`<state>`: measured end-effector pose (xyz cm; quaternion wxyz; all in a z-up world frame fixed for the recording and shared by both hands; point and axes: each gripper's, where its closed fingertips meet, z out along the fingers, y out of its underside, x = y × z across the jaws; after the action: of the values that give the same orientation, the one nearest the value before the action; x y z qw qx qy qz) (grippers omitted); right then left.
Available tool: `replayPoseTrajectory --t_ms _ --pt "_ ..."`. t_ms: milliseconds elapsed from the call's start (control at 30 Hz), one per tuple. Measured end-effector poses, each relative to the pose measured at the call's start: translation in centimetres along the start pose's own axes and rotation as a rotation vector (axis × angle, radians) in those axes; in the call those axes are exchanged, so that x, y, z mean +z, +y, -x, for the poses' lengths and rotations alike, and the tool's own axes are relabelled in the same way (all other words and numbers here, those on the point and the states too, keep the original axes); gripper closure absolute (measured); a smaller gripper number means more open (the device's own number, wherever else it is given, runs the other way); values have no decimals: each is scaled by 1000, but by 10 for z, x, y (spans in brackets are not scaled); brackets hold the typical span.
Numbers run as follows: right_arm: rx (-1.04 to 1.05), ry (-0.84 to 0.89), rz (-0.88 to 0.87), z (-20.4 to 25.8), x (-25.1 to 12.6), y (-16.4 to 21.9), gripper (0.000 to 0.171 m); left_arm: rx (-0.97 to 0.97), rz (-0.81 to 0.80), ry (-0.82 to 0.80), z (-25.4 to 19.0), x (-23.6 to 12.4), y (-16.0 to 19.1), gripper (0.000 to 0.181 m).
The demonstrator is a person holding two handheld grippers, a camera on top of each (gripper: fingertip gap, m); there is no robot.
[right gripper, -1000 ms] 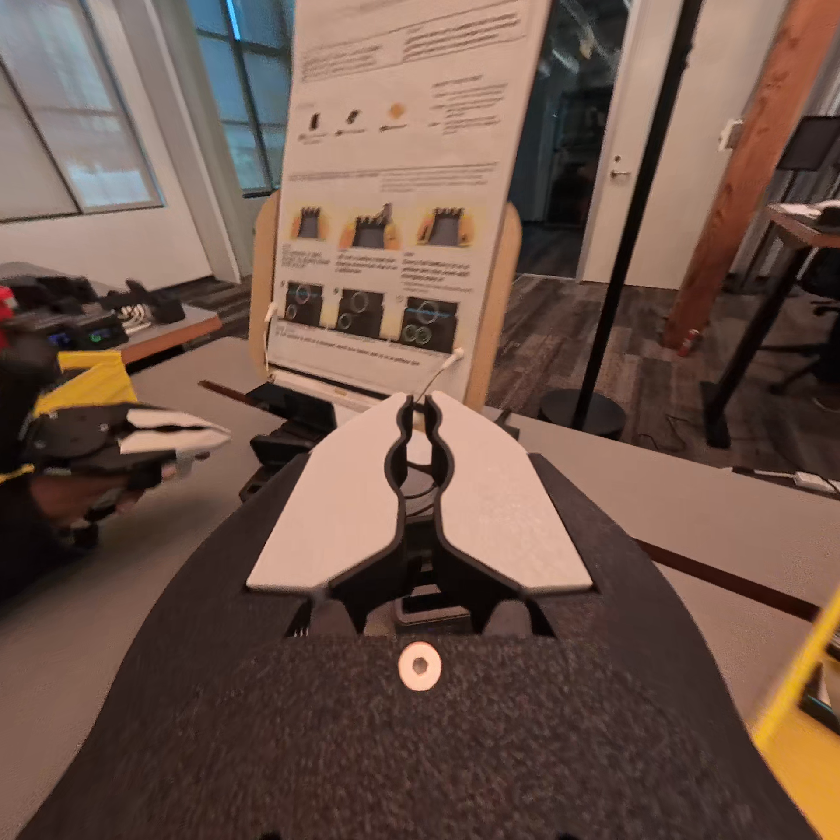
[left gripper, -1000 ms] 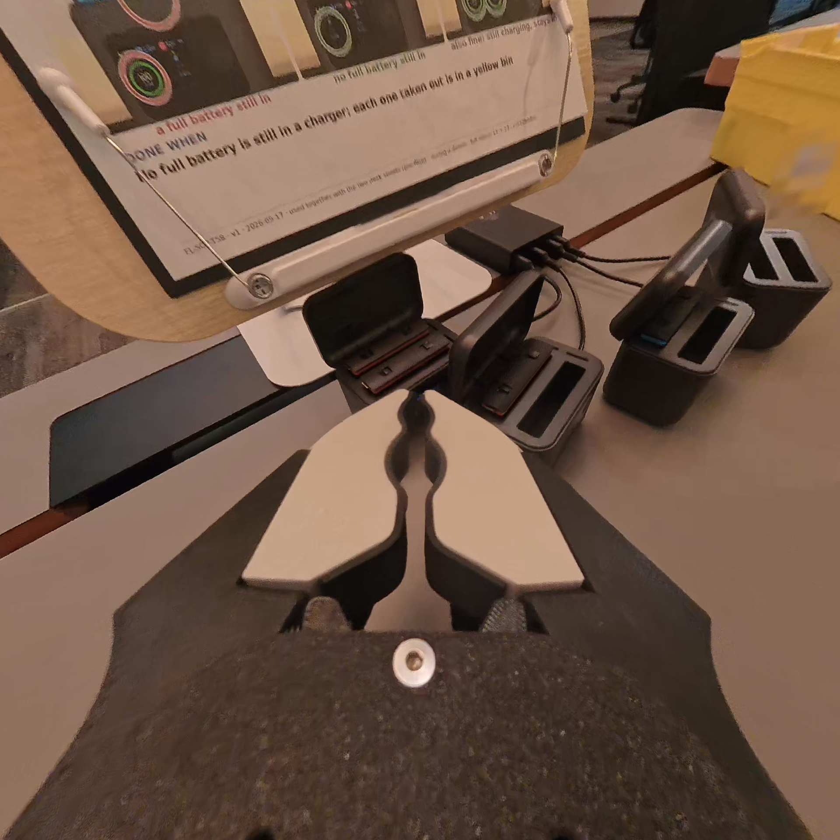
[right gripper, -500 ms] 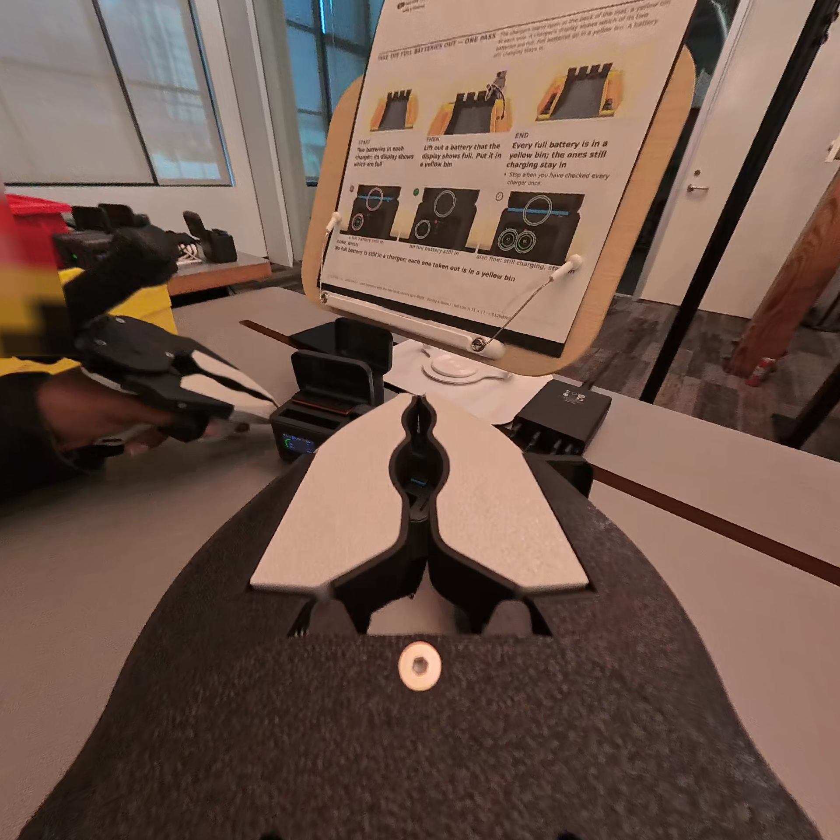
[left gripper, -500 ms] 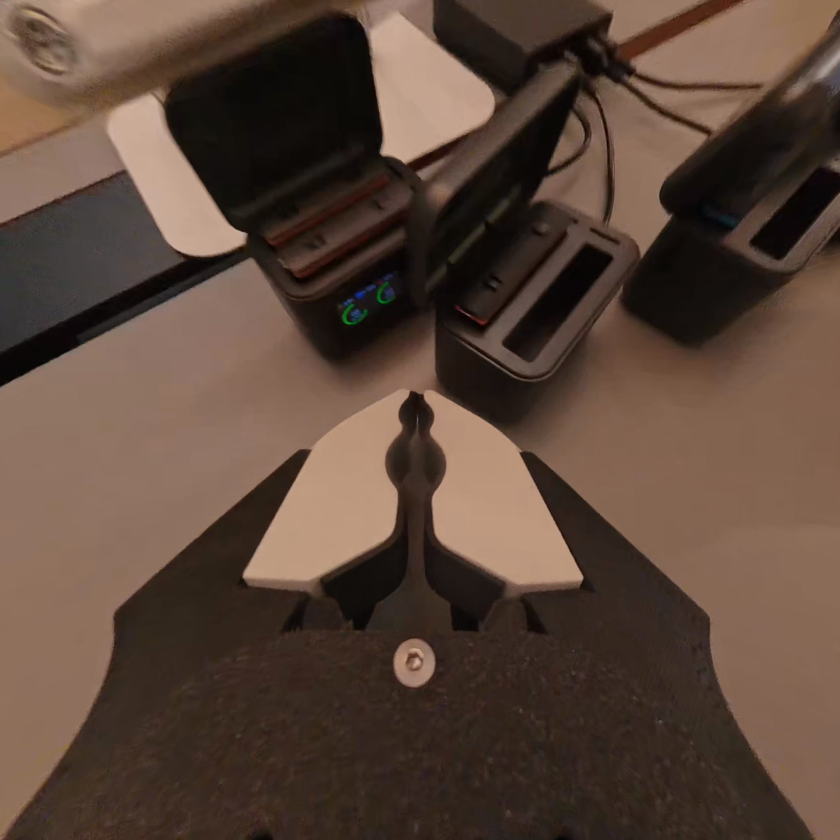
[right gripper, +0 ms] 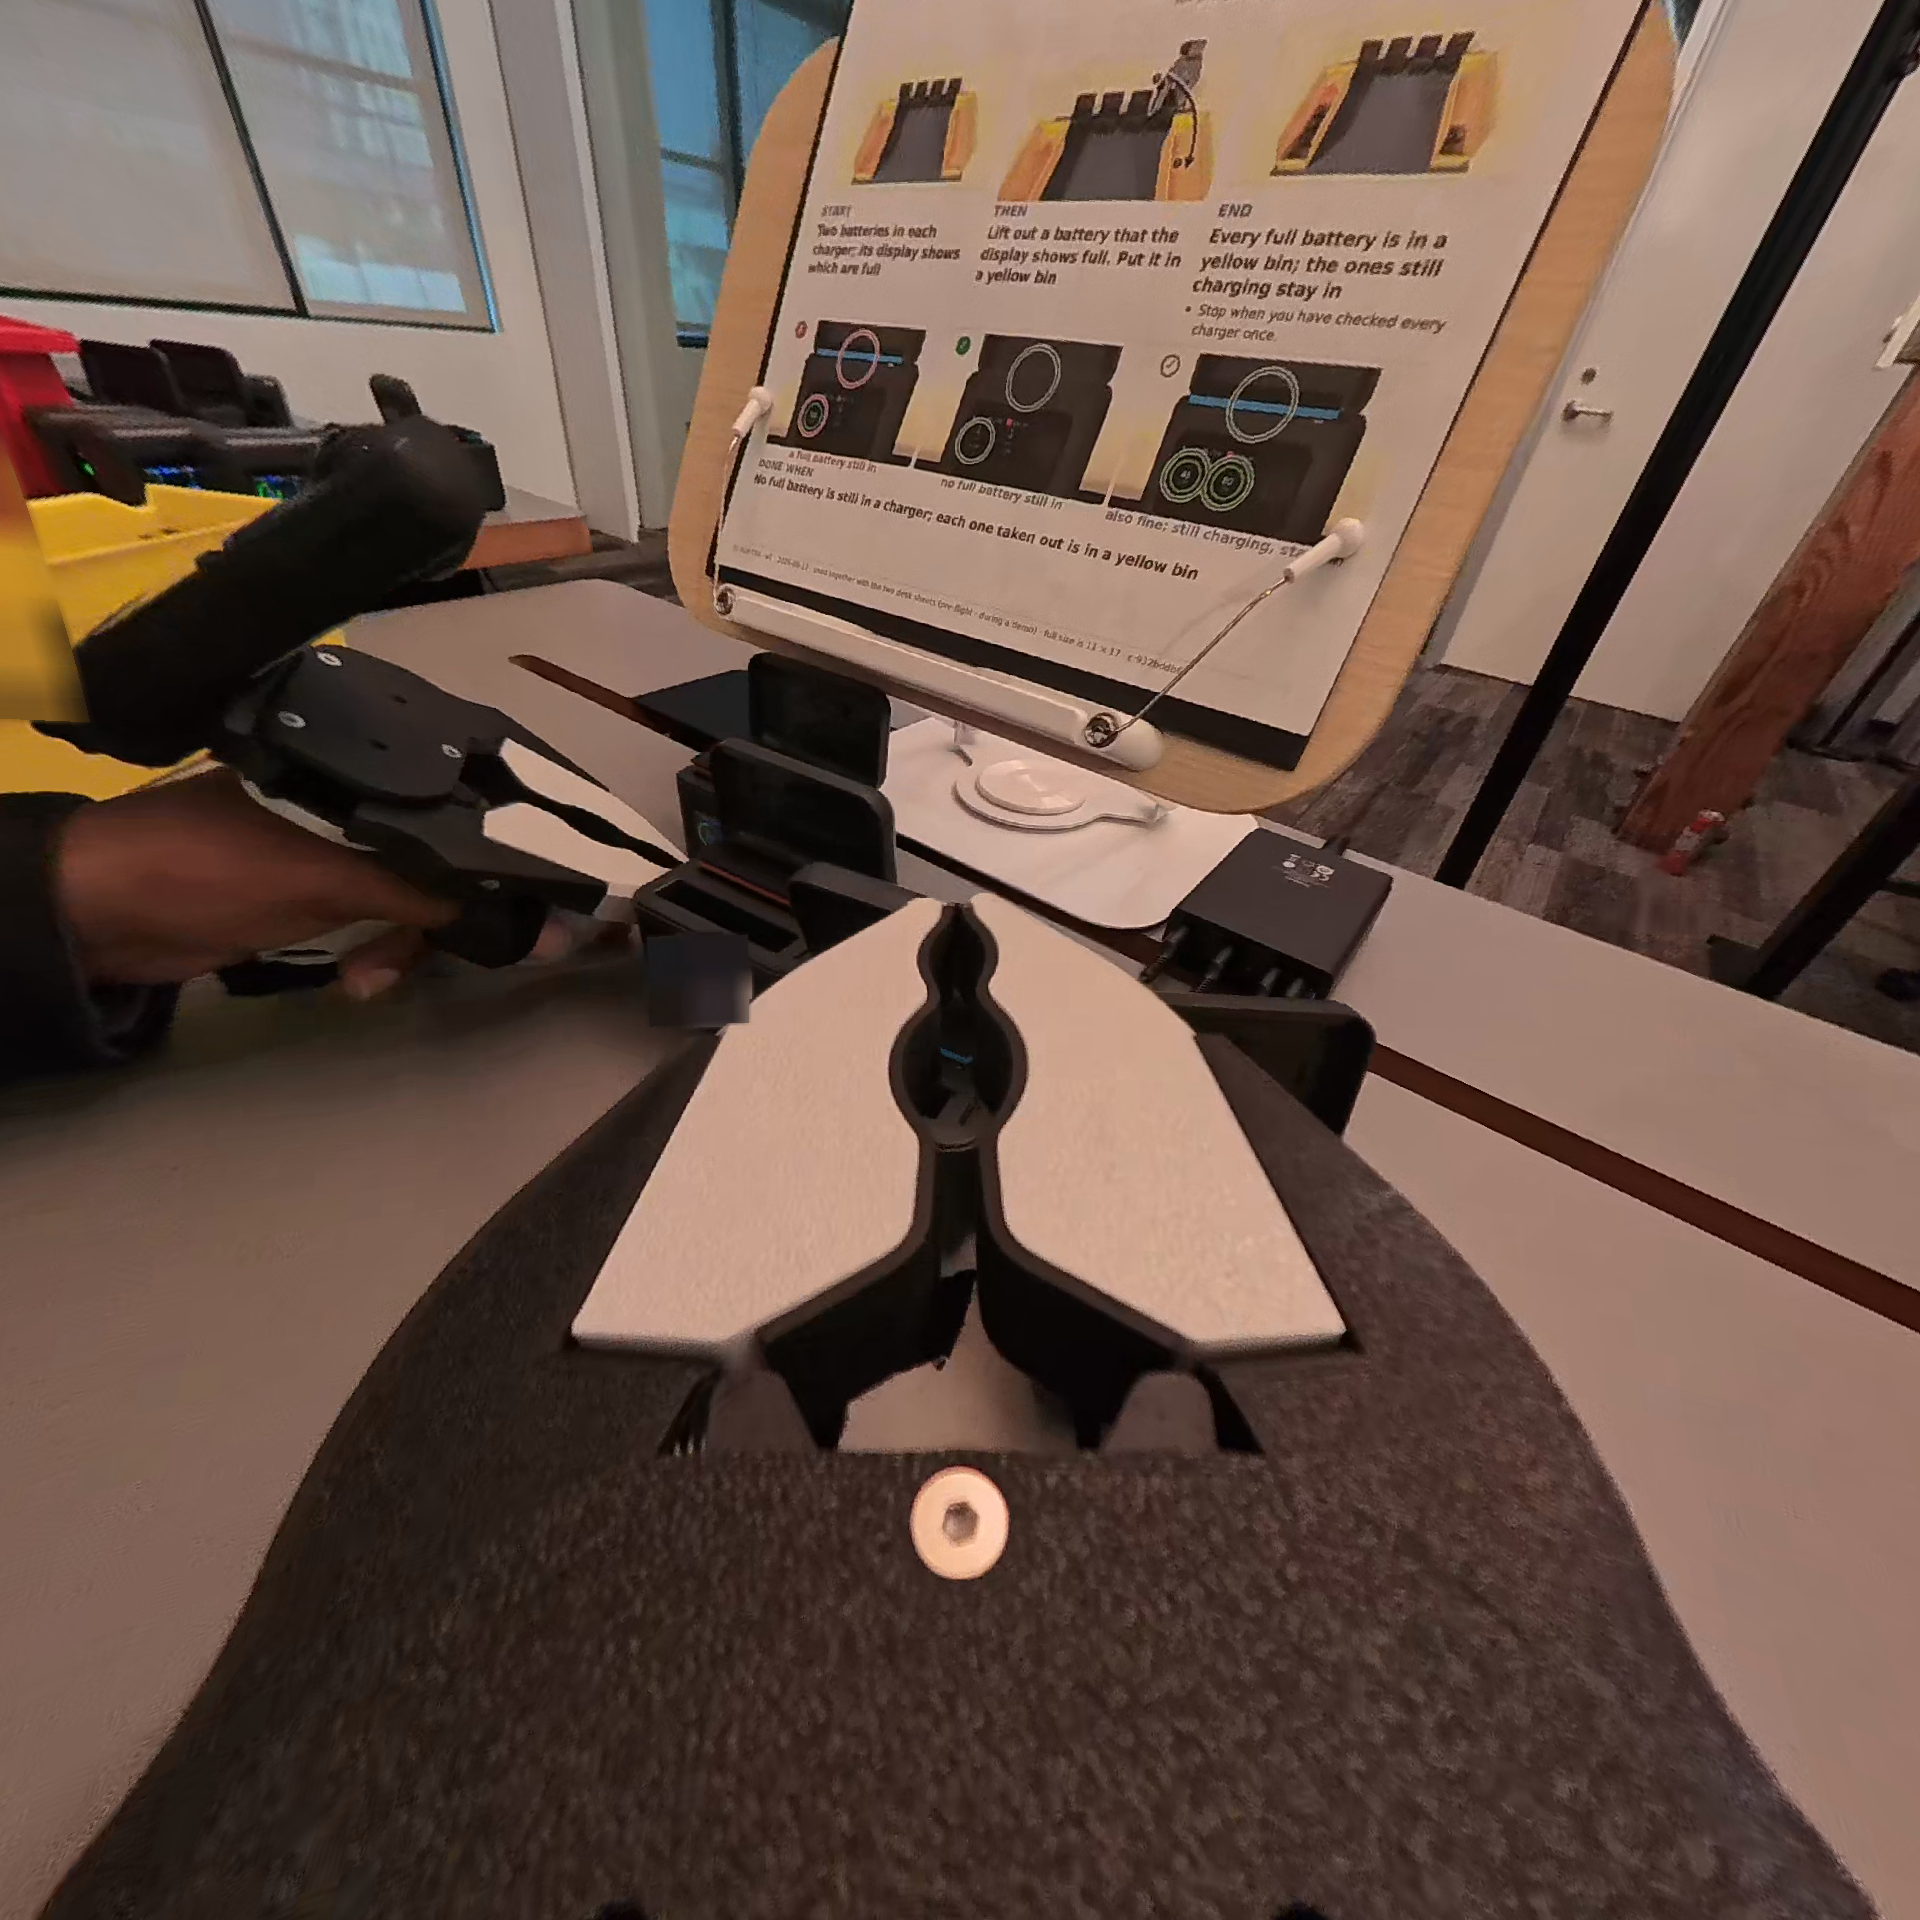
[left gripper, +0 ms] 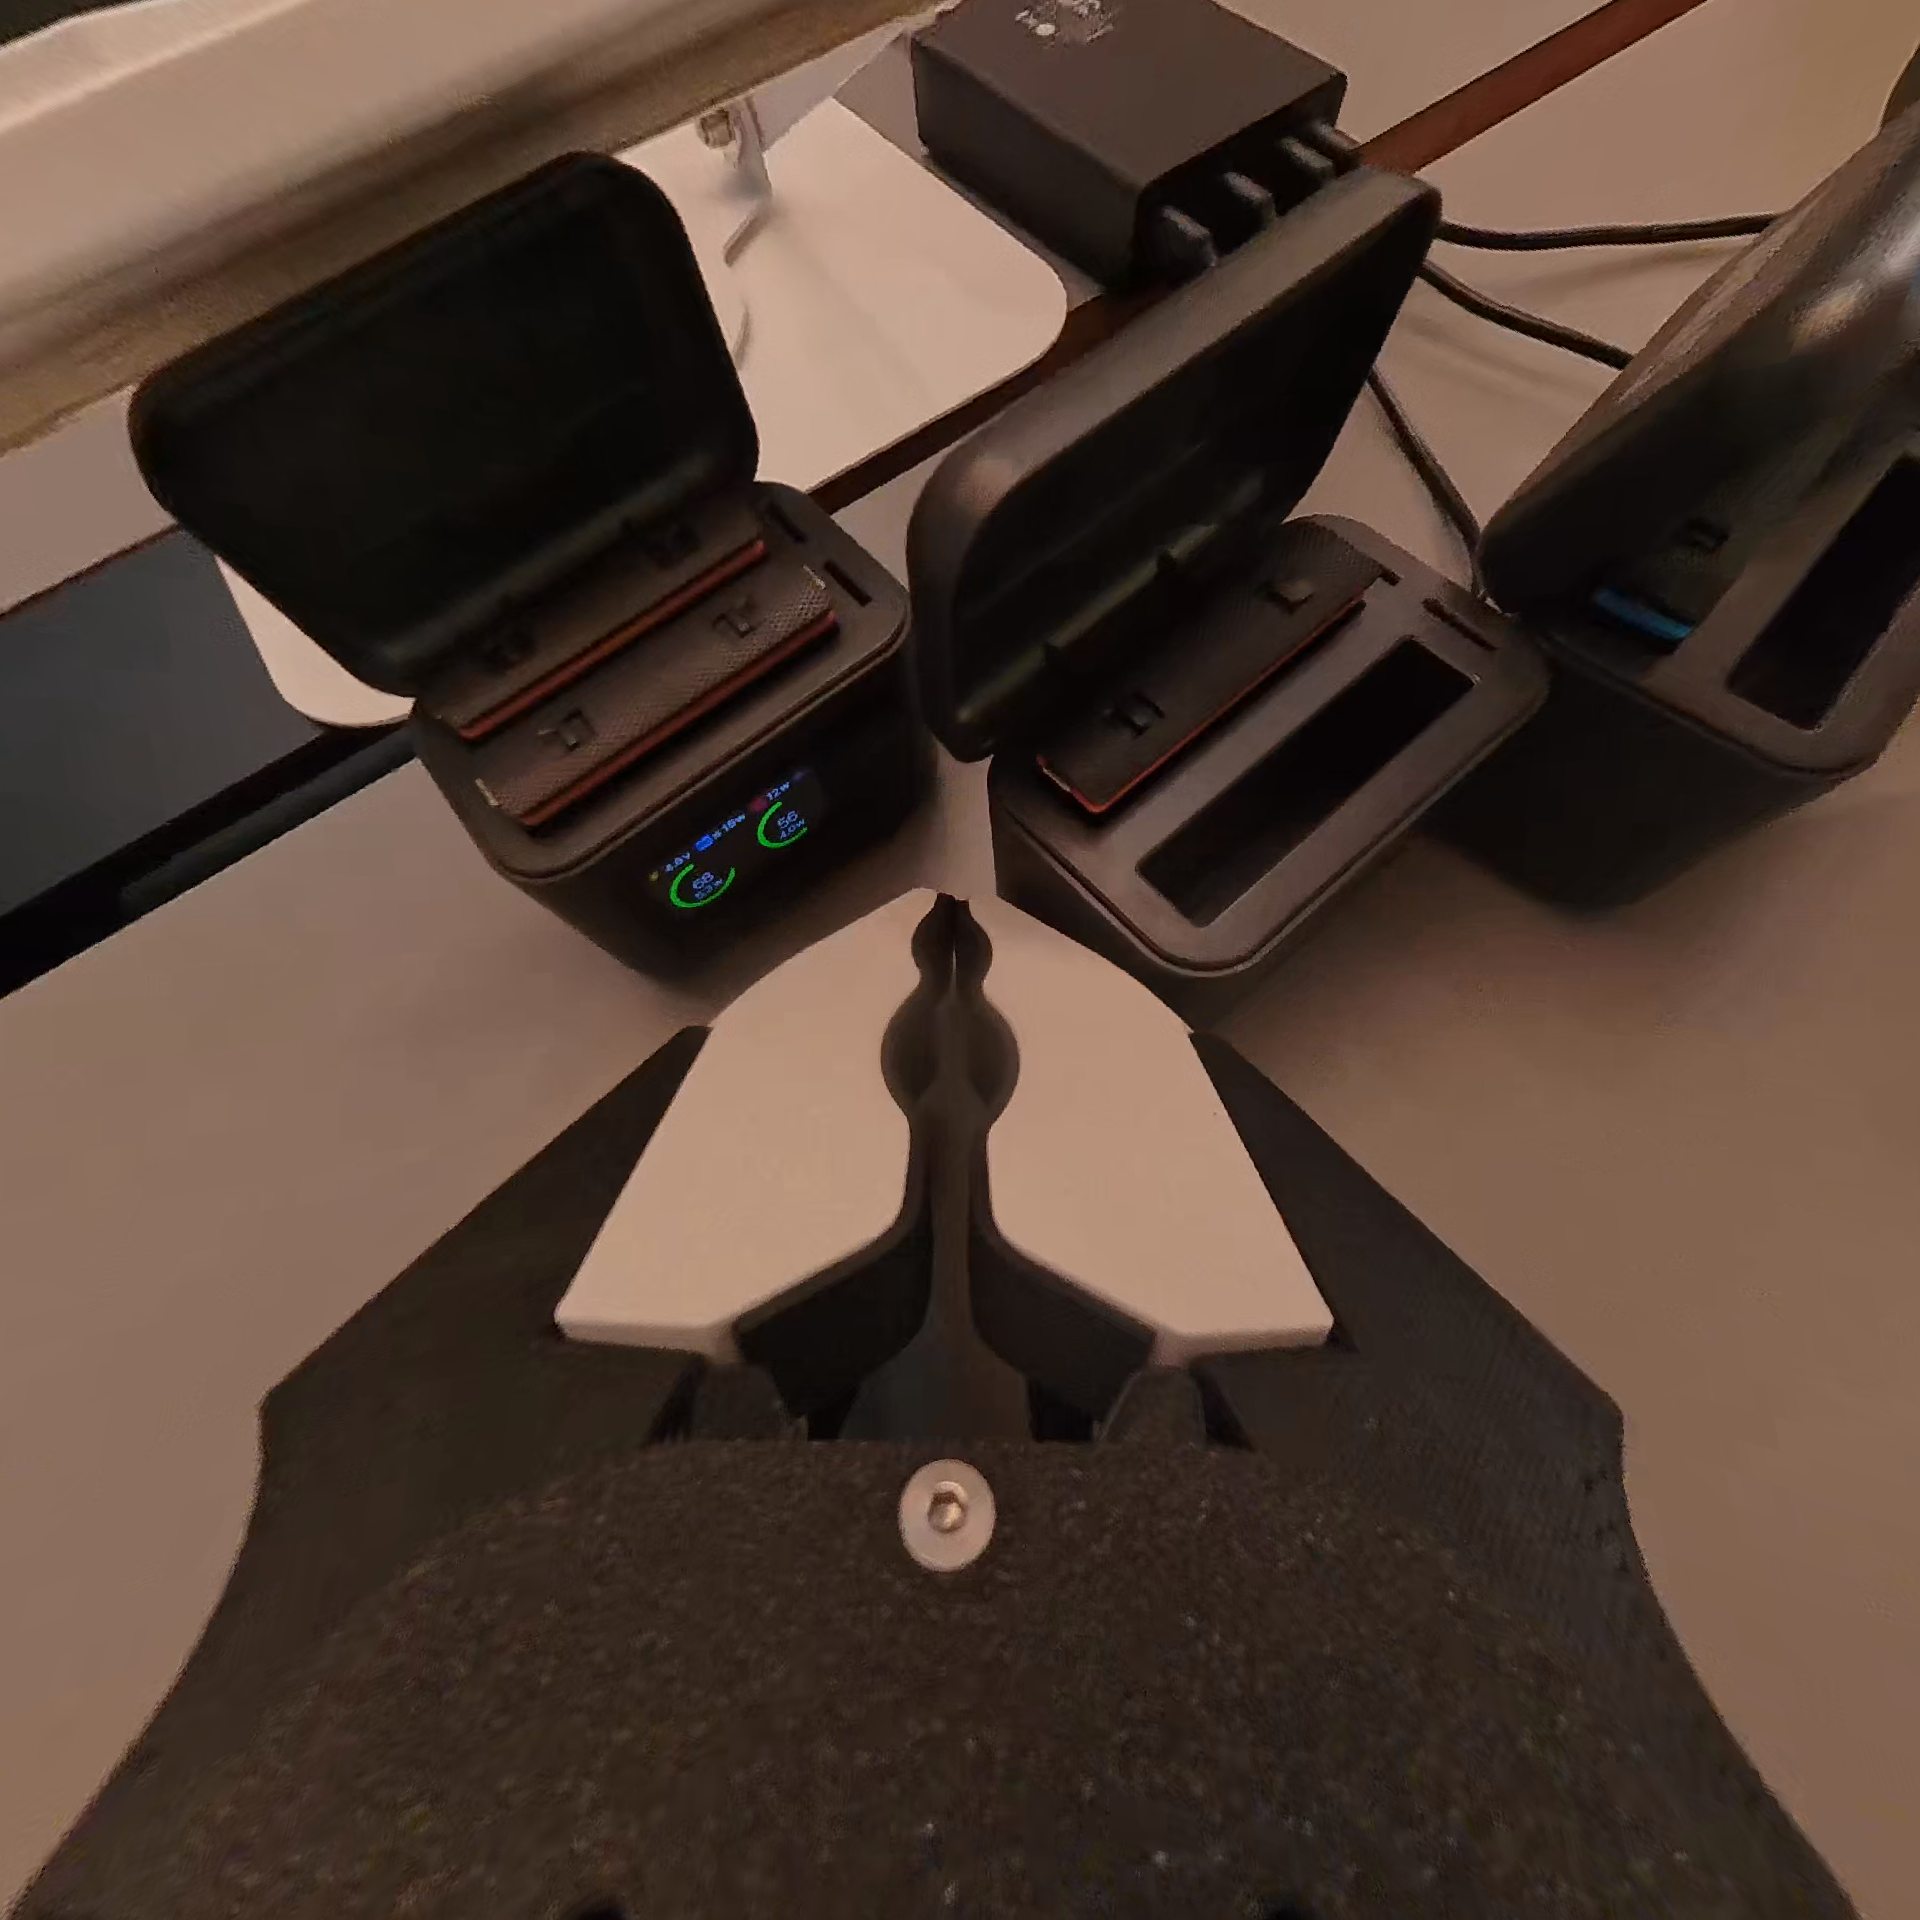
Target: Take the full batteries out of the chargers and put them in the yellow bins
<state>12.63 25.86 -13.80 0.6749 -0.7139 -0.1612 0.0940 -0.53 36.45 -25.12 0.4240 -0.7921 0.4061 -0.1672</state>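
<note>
In the left wrist view, three black chargers stand with lids open. The left charger [left gripper: 665, 748] holds two red-edged batteries [left gripper: 634, 665] and its lit display [left gripper: 743, 847] shows two green rings. The middle charger [left gripper: 1236, 769] holds one red-edged battery [left gripper: 1195, 717] beside an empty slot. The right charger [left gripper: 1704, 665] holds a blue-edged battery [left gripper: 1636, 613] beside an empty slot. My left gripper [left gripper: 948, 906] is shut and empty, just in front of the gap between the left and middle chargers. My right gripper [right gripper: 951, 912] is shut and empty over the right chargers. A yellow bin [right gripper: 125, 540] stands at far left.
An instruction board on a wooden stand [right gripper: 1143, 364] leans over the chargers from behind. A black power hub [right gripper: 1283, 909] with cables sits behind them; it also shows in the left wrist view [left gripper: 1122, 114]. The grey table [left gripper: 1558, 1195] spreads in front. The left gripper with the hand holding it [right gripper: 416, 821] shows in the right wrist view. The gap from one gripper's tips to the other's is roughly 20 cm.
My left gripper tipped down and moved in toward the chargers, which now fill the view with the display lit. My right gripper swung left and down toward the chargers. Both stayed shut.
</note>
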Motion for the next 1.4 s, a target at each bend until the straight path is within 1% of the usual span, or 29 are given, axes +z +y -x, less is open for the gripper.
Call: replayPoseTrajectory --t_ms 100,200,400,500,567,667,733,833,867,967,1033,1067,1133,1167,1200,1333,1400 --pt "-35 29 -21 -3 -3 -4 171 -17 -33 -35 8 -9 -5 181" --pt "-50 78 -56 -11 -8 -13 171 -18 -142 -78 15 -37 -24 181" --pt "-15 196 -108 -40 -24 -30 171 -8 -402 -115 8 -124 -72 178" --pt "9 222 -133 -52 -32 -38 171 25 -478 -136 -1 -168 -83 180" --pt "22 231 -146 -58 -37 -44 171 33 -512 -151 -4 -197 -81 181" --pt "33 239 -158 -65 -45 -51 171 16 -543 -185 3 -242 -67 181" --pt "29 241 -155 -68 -49 -53 171 -3 -537 -251 20 -276 -50 181" --pt "17 208 -156 -69 -53 -57 171 -52 -510 -355 58 -328 -19 181" --pt "19 187 -161 -68 -54 -59 171 -66 -486 -372 71 -343 -7 181" --pt "35 126 -163 -62 -53 -62 171 -69 -321 -384 103 -371 35 181" --pt "36 96 -153 -56 -50 -60 171 -53 -158 -347 115 -376 63 170" --pt "31 82 -142 -53 -47 -57 171 -25 -92 -355 121 -377 73 167" --pt "12 53 -115 -45 -42 -52 171 48 67 -299 121 -372 91 158" --pt "-1 40 -102 -40 -40 -49 171 88 135 -276 120 -368 98 156" --pt "-14 27 -89 -36 -37 -46 171 138 191 -257 118 -363 102 157" --pt "-60 -8 -47 -24 -31 -37 171 312 447 -79 105 -338 132 158" --pt "-73 -20 -29 -21 -29 -33 171 376 548 2 100 -326 145 156"
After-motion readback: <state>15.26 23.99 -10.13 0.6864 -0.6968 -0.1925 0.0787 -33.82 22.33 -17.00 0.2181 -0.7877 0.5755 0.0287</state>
